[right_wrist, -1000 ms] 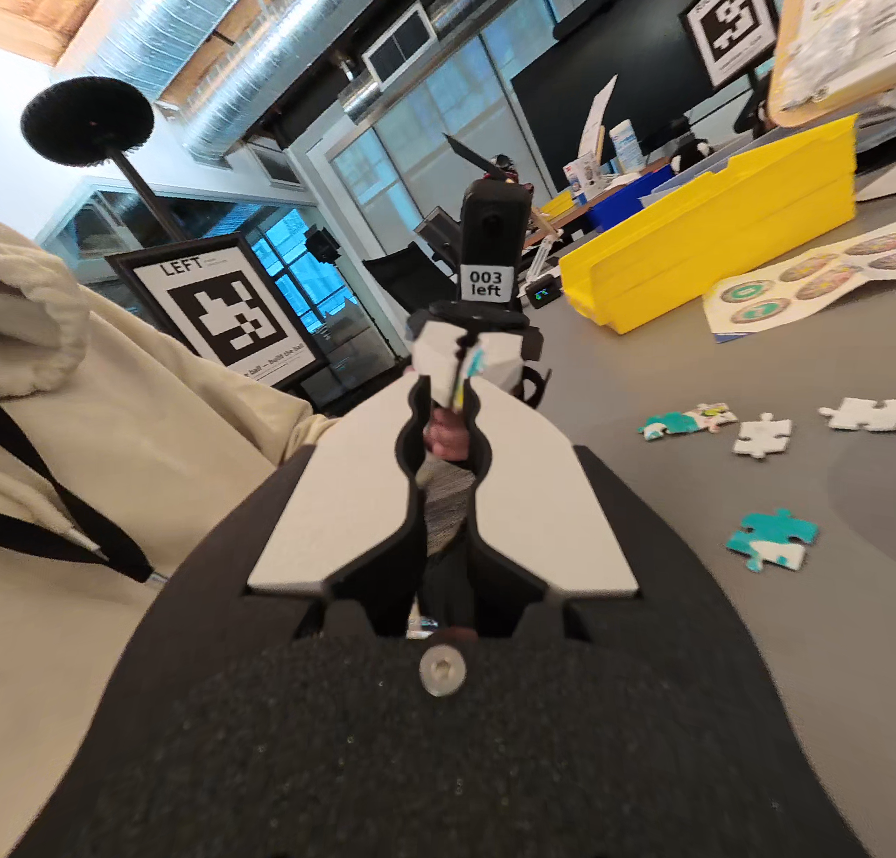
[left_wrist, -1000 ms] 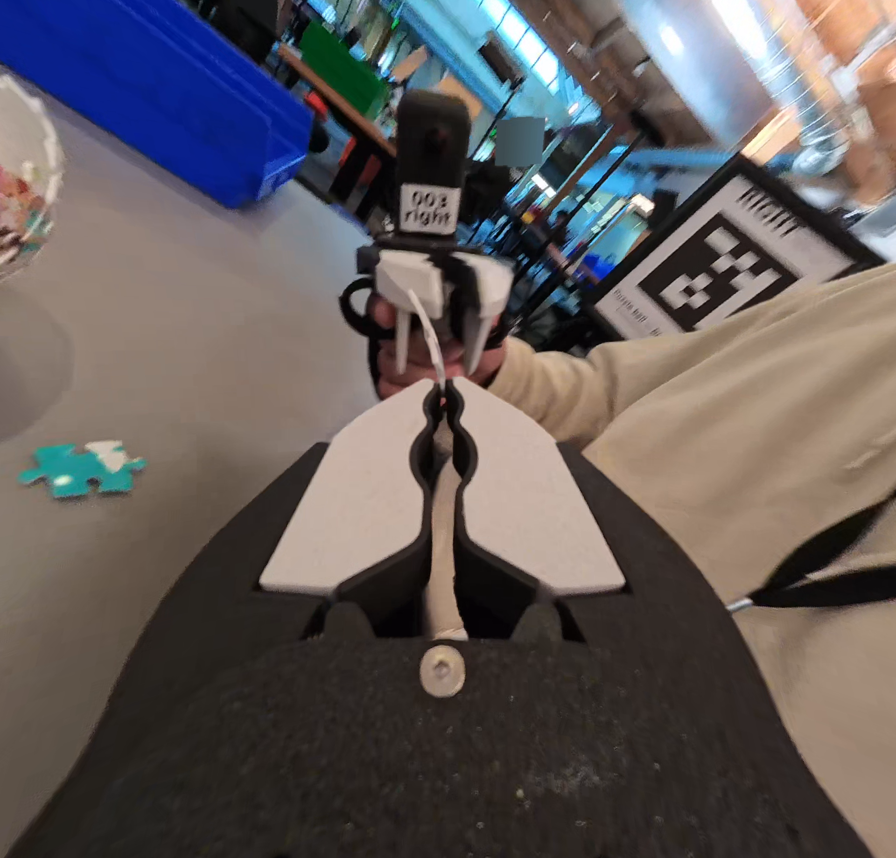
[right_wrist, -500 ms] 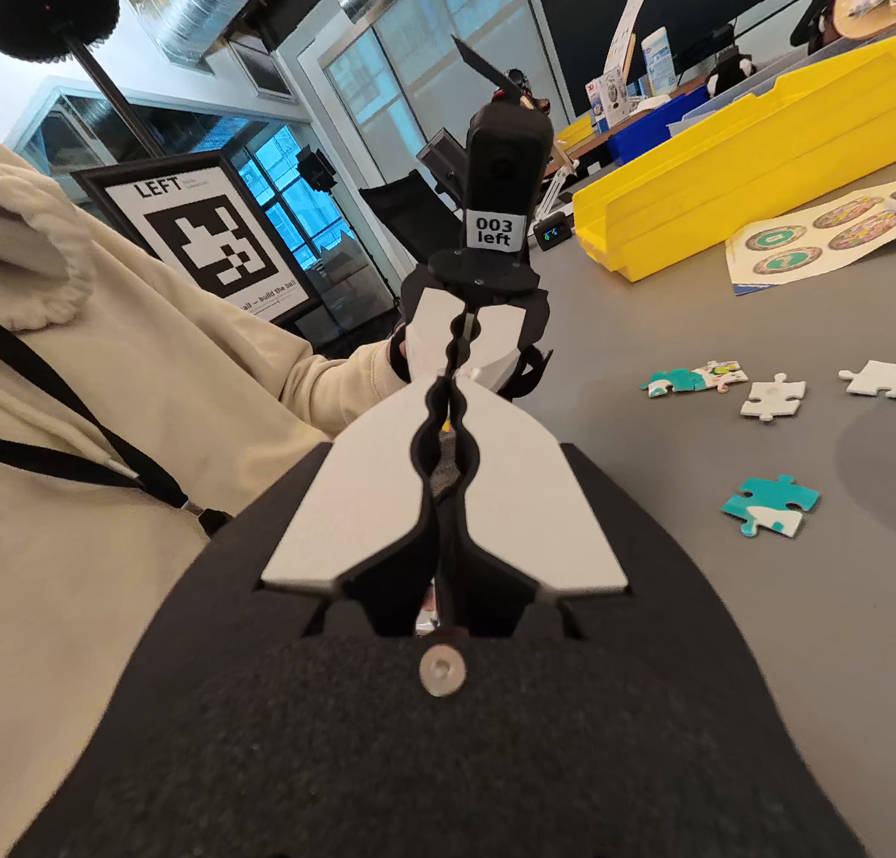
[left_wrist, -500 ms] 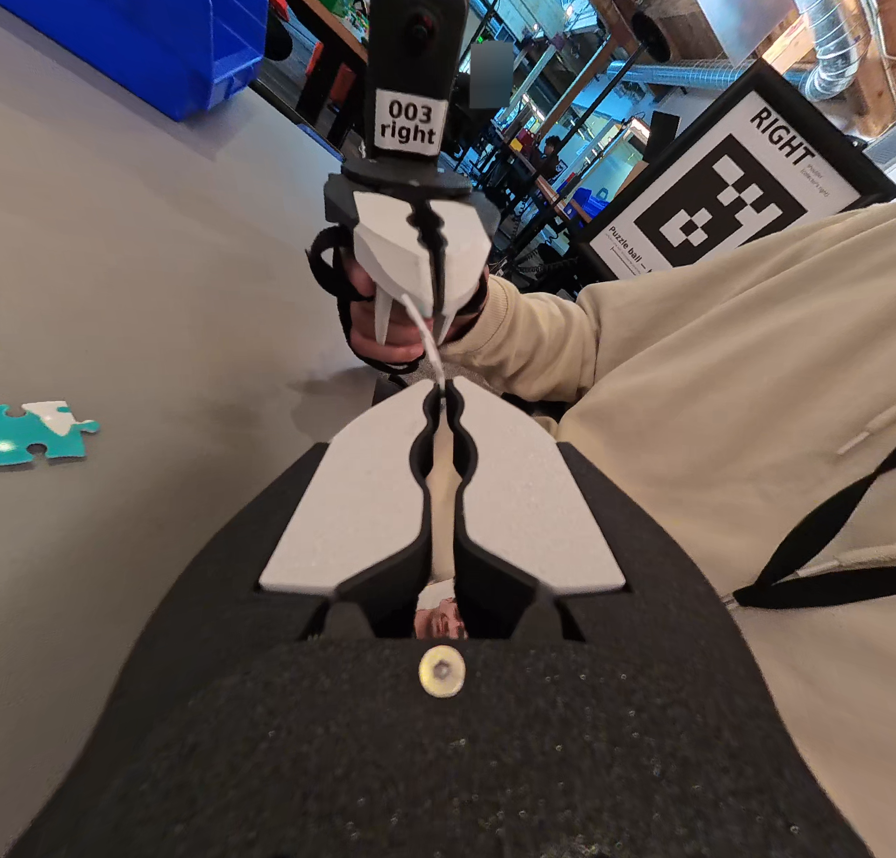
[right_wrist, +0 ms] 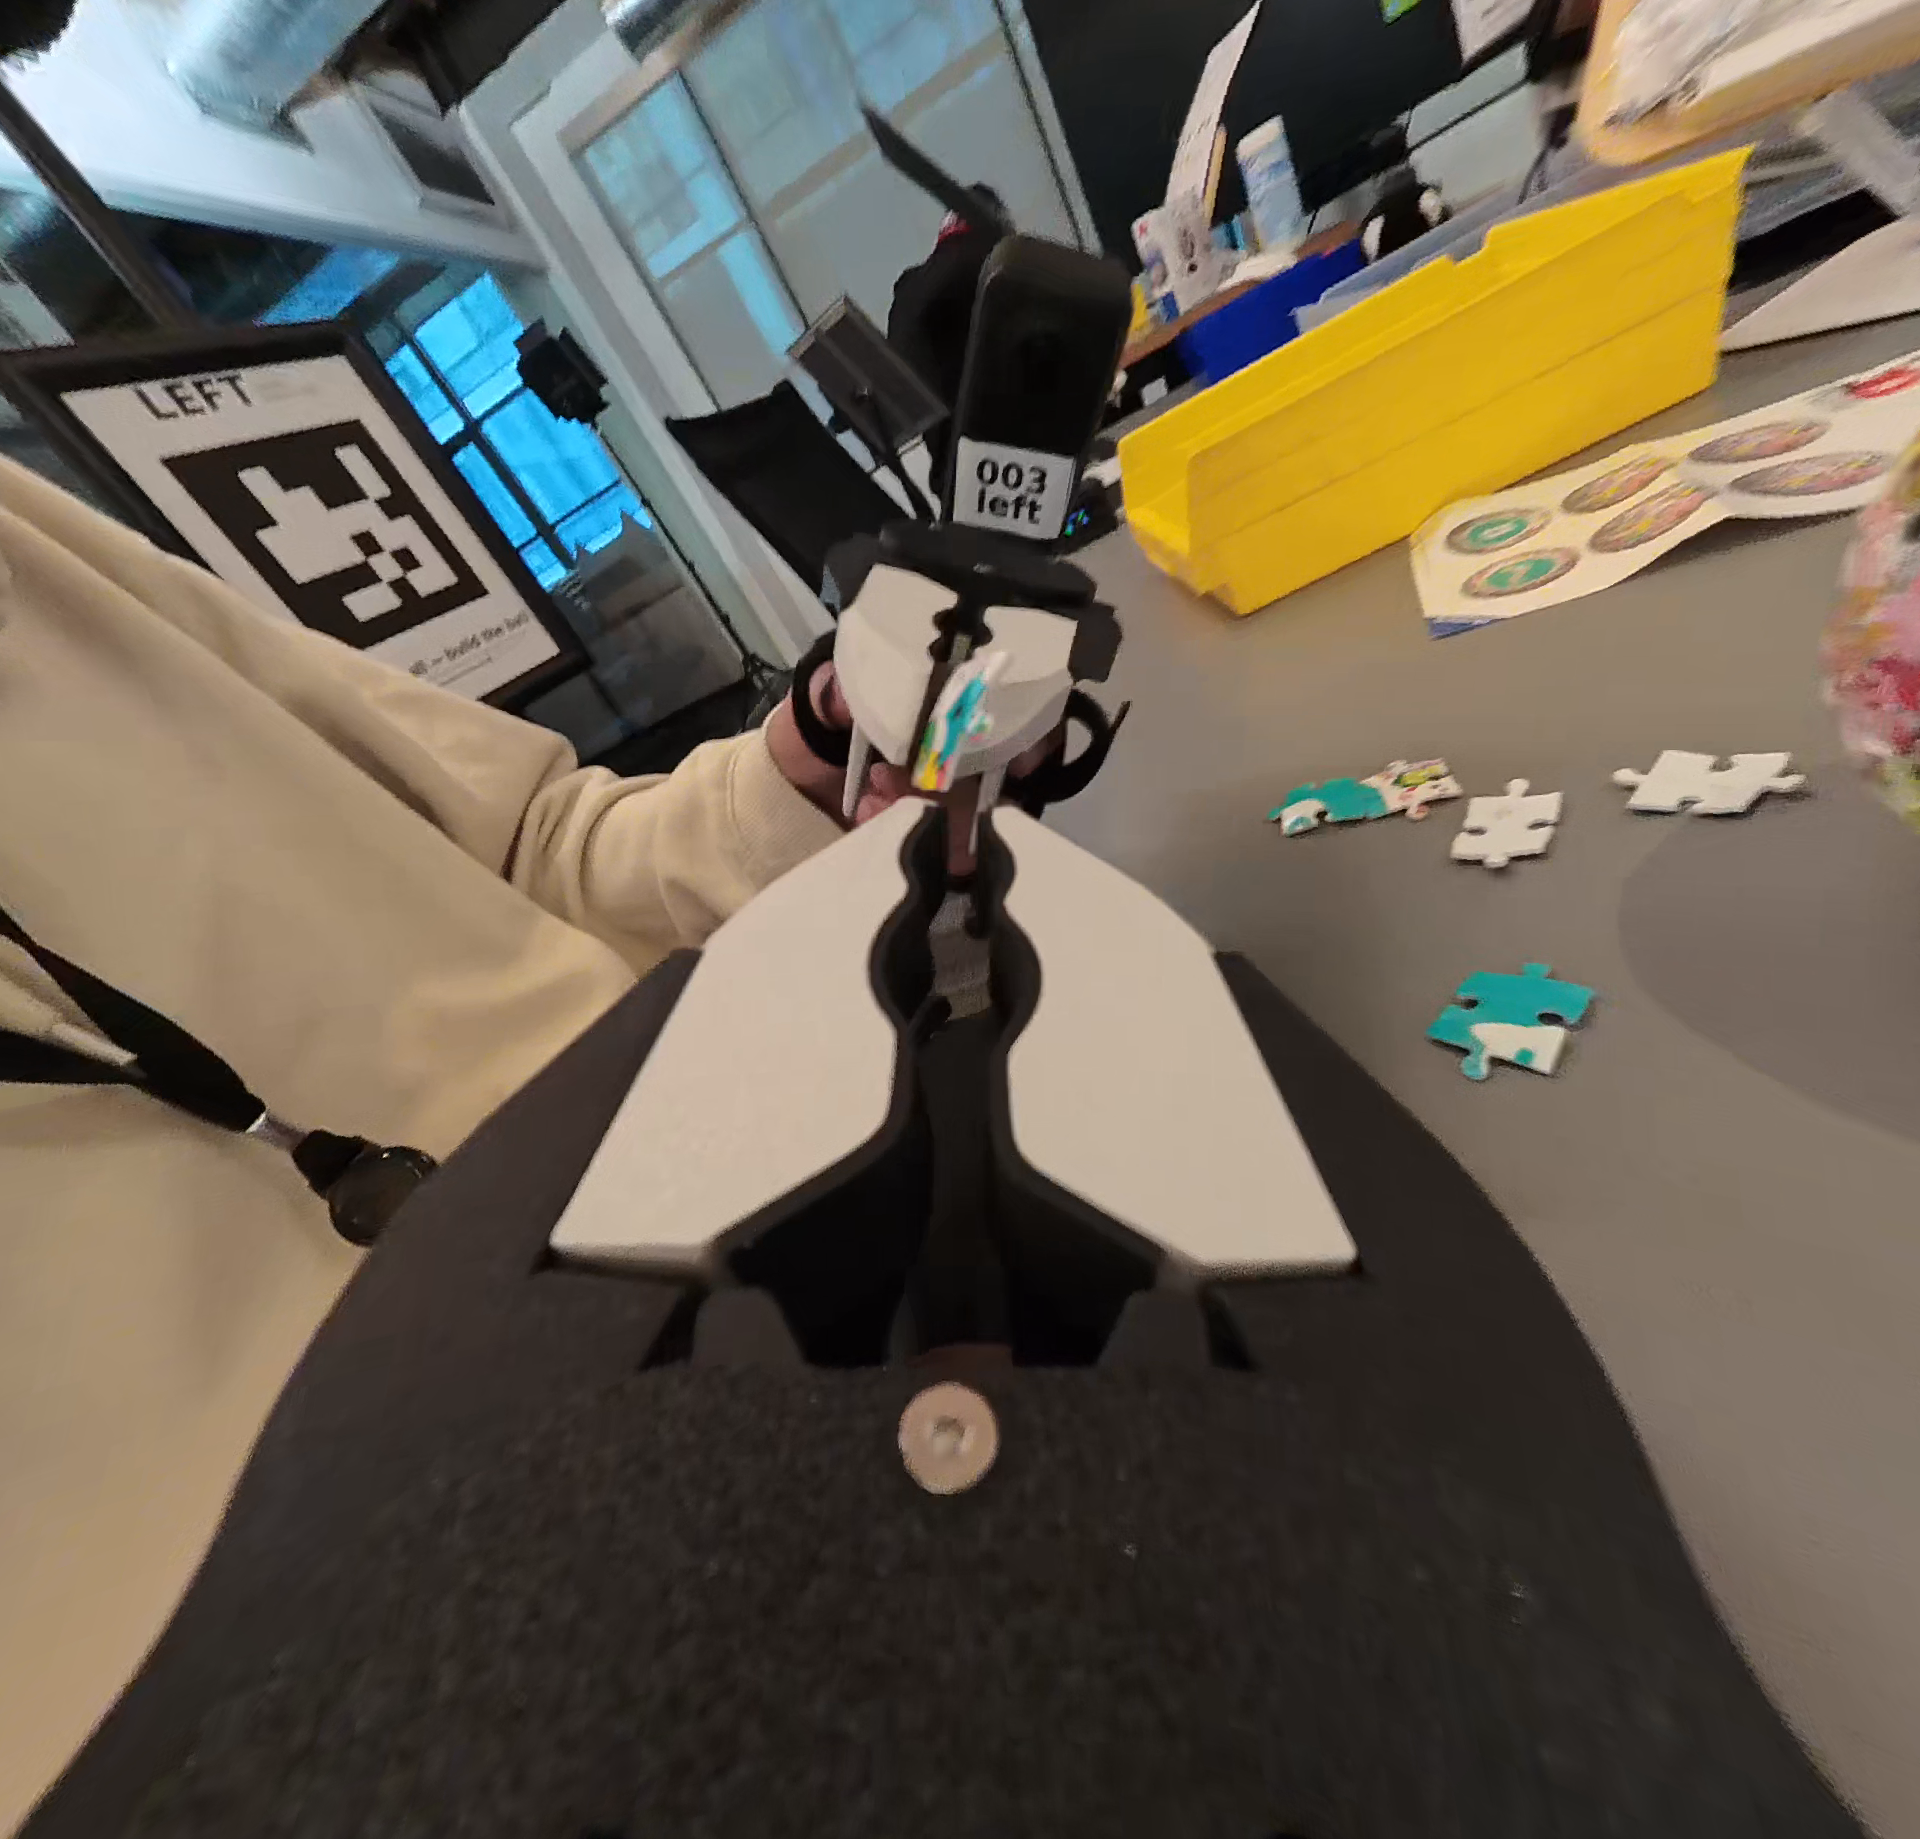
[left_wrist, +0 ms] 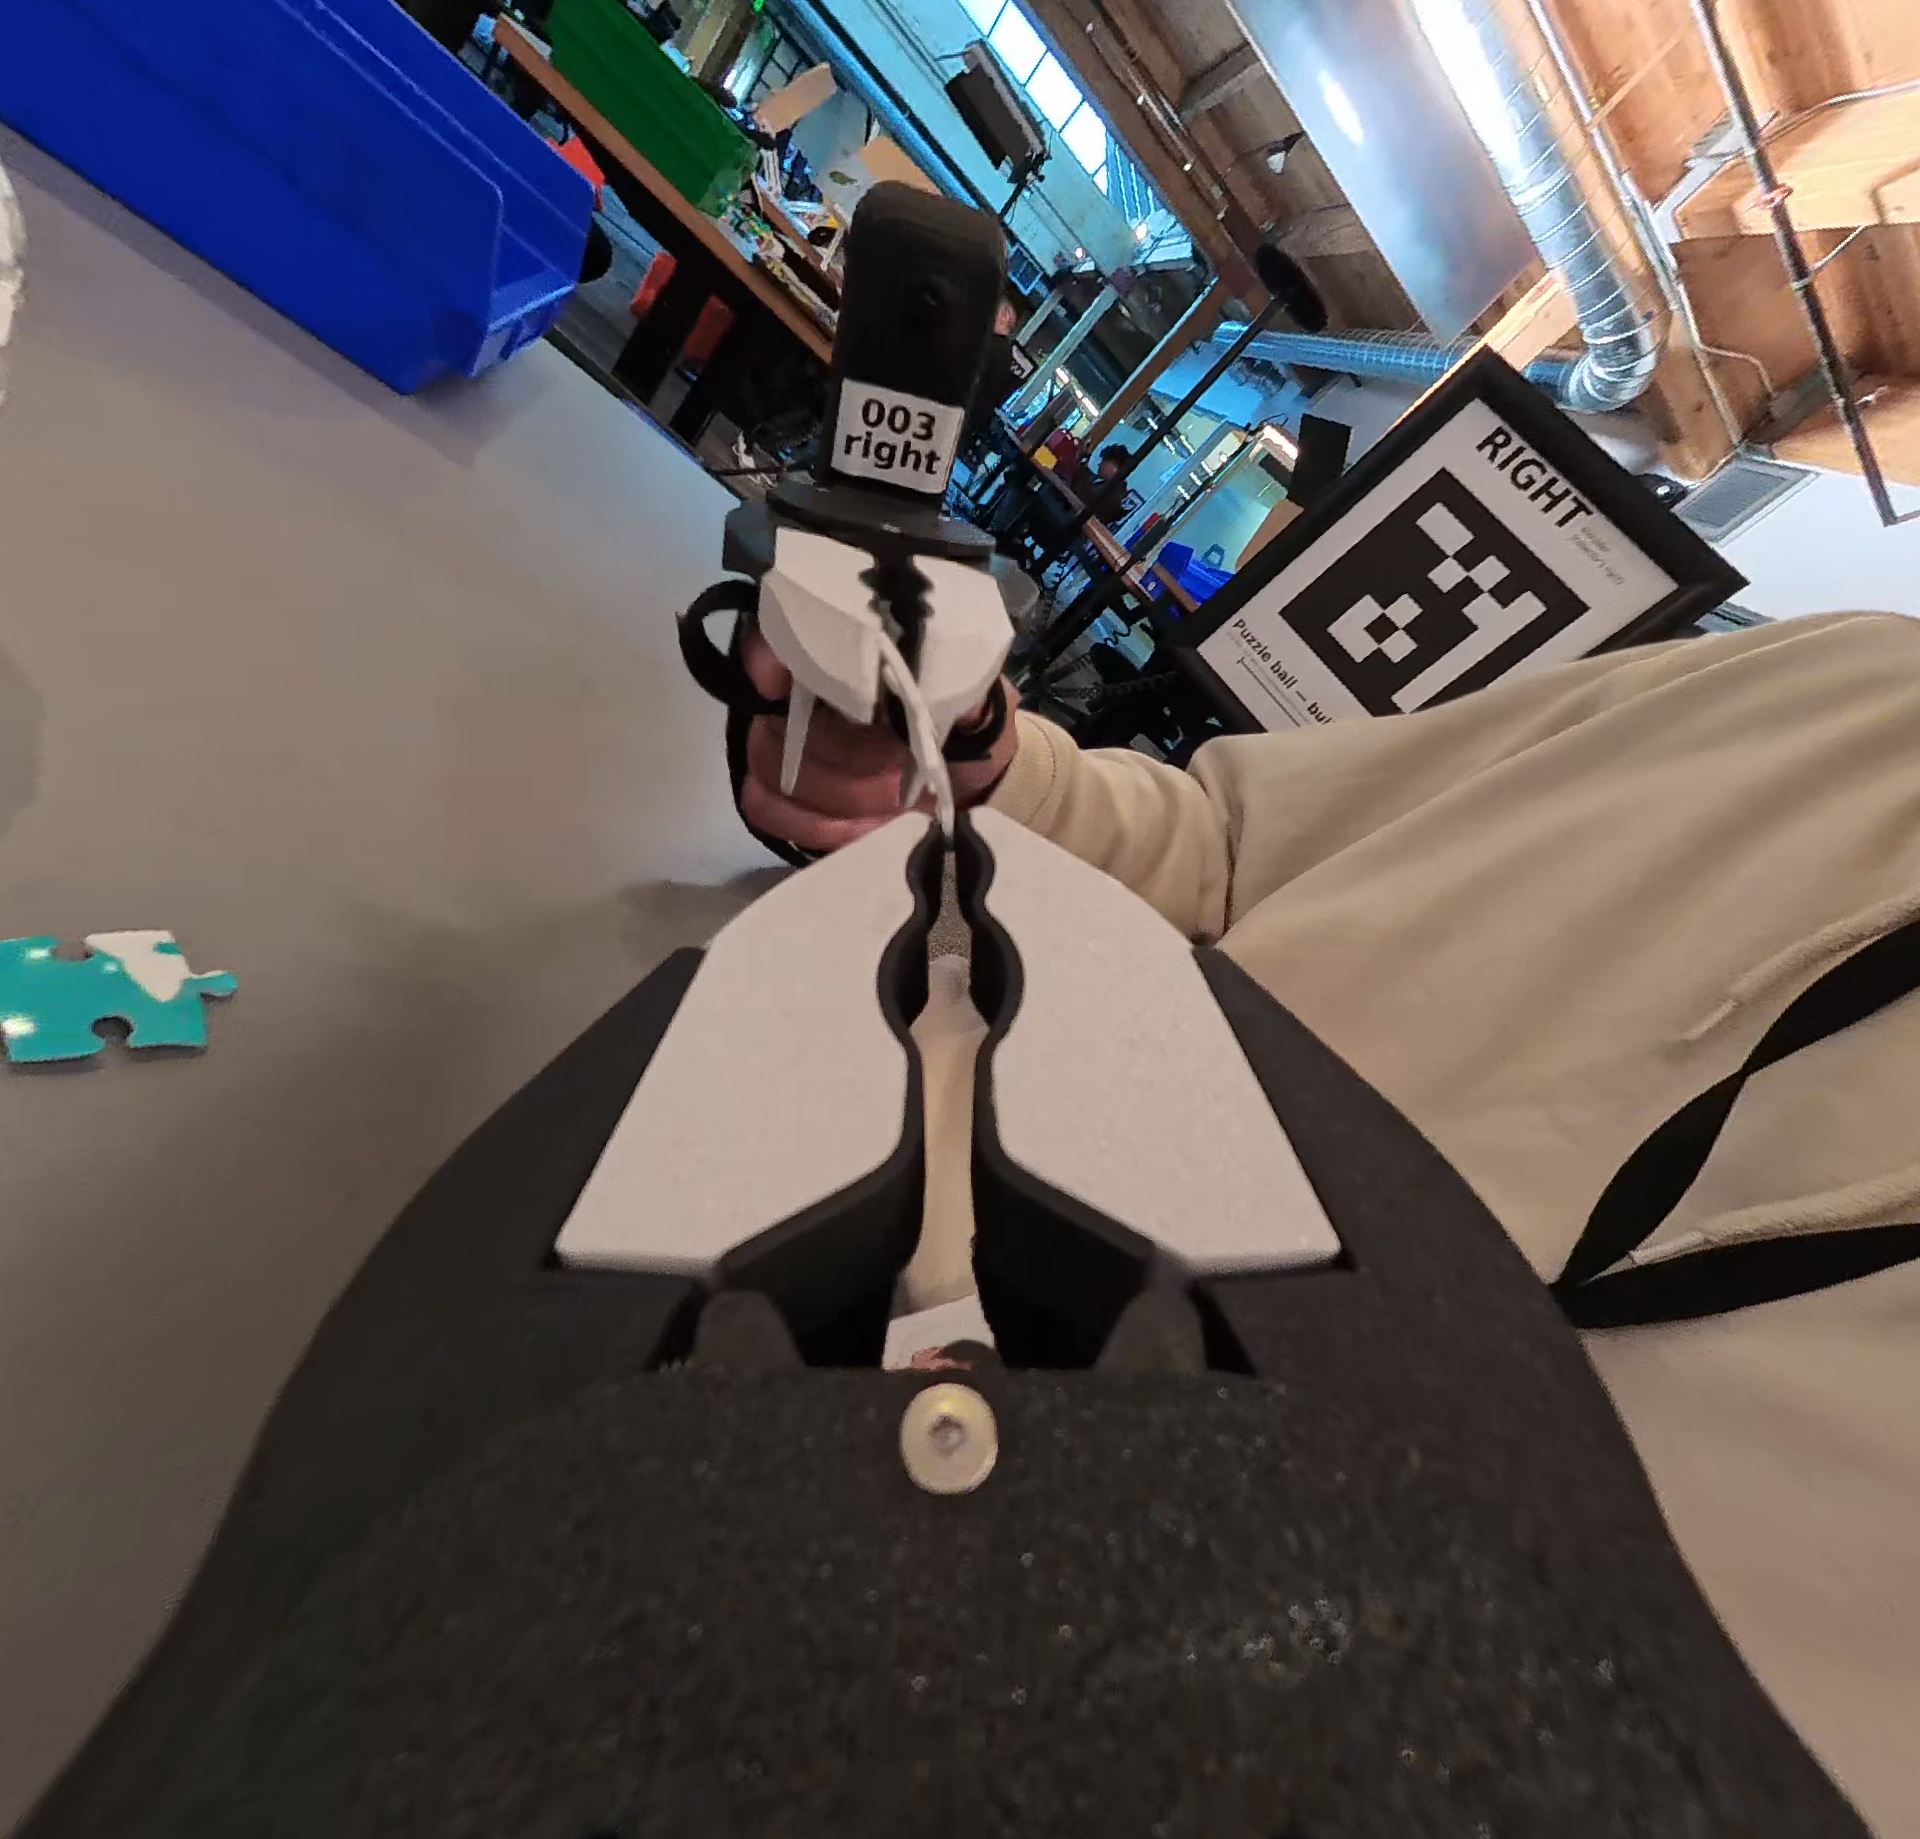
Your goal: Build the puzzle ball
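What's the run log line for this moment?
left tool: shut on puzzle piece | right tool: shut on white piece | tips facing, near

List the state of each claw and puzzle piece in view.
left claw: shut on colourful puzzle piece, held aloft.
right claw: shut on white-backed puzzle piece.
teal piece: loose, flat, printed side up.
two white pieces: loose, blank side up, apart.
joined pair: interlocked, lying flat.

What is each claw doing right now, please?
Left claw: closed, holding a colourful puzzle piece.
Right claw: closed, holding a white puzzle piece seen edge-on.
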Motion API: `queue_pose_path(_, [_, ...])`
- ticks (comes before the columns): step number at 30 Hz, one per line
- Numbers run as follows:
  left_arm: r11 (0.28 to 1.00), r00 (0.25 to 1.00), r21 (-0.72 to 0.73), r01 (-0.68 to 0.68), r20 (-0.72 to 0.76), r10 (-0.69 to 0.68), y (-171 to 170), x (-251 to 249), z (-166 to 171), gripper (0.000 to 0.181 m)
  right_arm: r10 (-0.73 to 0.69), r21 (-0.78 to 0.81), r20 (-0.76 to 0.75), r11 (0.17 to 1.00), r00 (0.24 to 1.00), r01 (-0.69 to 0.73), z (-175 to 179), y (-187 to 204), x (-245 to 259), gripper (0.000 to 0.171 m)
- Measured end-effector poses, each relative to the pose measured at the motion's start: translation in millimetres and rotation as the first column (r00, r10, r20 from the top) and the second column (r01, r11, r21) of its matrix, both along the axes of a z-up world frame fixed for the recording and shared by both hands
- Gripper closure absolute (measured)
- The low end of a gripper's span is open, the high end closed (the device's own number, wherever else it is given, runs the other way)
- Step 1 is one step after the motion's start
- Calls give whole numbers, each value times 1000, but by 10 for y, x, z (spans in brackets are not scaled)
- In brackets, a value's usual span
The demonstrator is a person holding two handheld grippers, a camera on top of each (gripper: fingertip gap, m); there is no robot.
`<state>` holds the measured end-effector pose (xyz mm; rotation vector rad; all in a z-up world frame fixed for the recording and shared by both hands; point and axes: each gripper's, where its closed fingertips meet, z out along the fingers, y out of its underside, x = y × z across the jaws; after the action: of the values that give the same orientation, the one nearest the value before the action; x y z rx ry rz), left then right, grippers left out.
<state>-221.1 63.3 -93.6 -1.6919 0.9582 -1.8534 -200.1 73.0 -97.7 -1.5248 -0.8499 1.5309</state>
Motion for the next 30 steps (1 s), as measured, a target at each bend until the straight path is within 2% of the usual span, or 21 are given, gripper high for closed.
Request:
queue_pose_path(2, [1000,1000,2,7,-13,-7,-12,20,-26,180,-20,7,-18,1000,1000,21,44,24,58,171])
queue_pose_path(12, [1000,1000,6,25,-1,-25,-36,37,2,180,-89,3,-87,996,992,90,157,99,191,171])
queue_pose_path(15, [999,998,13,45,-42,-44,-70,61,-70,180,-46,14,-95,999,994,48,188,28,150,170])
queue_pose_path(19, [996,993,24,83,-85,-81,-150,100,-139,180,25,-5,13,1000,1000,-25,-3,-70,9,166])
queue_pose_path(22, [994,991,36,98,-99,-94,-185,104,-160,180,59,-52,-15,997,998,-60,0,-91,-18,164])
queue_pose_path(26, [993,988,42,107,-117,-101,-195,96,-190,180,74,-62,0,995,997,-74,-30,-95,-21,169])
queue_pose_path(30, [991,984,55,123,-138,-114,-223,94,-222,180,86,-92,-26,992,996,-88,-12,-84,-17,165])
